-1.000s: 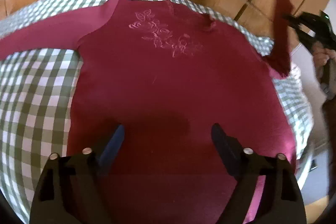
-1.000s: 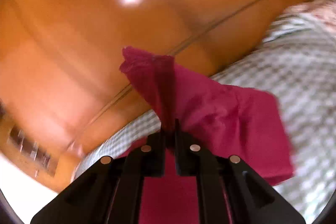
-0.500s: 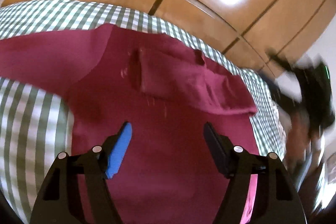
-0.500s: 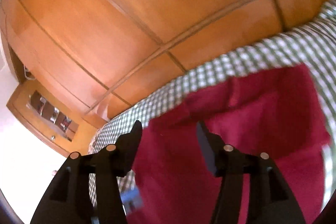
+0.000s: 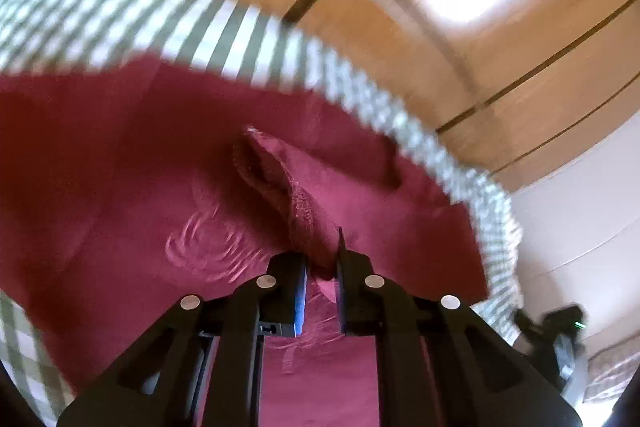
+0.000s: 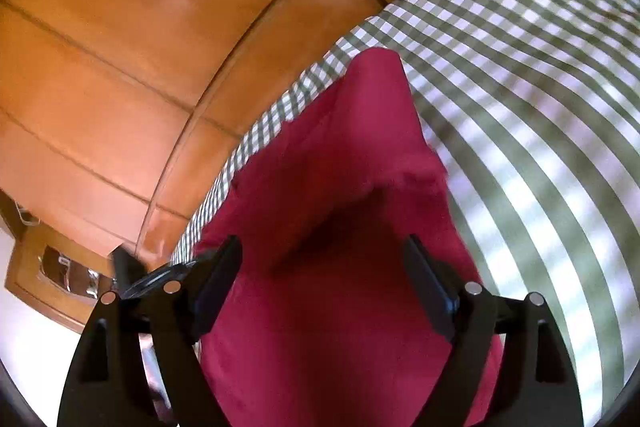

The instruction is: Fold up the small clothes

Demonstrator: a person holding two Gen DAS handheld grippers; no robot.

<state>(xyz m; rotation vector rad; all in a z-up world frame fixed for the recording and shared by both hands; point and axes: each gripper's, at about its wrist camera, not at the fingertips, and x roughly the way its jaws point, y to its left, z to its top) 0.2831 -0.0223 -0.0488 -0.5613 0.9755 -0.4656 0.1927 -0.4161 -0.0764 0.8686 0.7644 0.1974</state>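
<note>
Left tongs [image 5: 320,267] pinch the red shirt's [image 5: 140,167] folded sleeve.

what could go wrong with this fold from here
The left gripper has just closed on only a small pinch at the cuff of the sleeve lying over the shirt; it may slip out when pulled. The right gripper has just opened and pins nothing, so the whole shirt may drag across the checked cloth and undo the fold.
</note>
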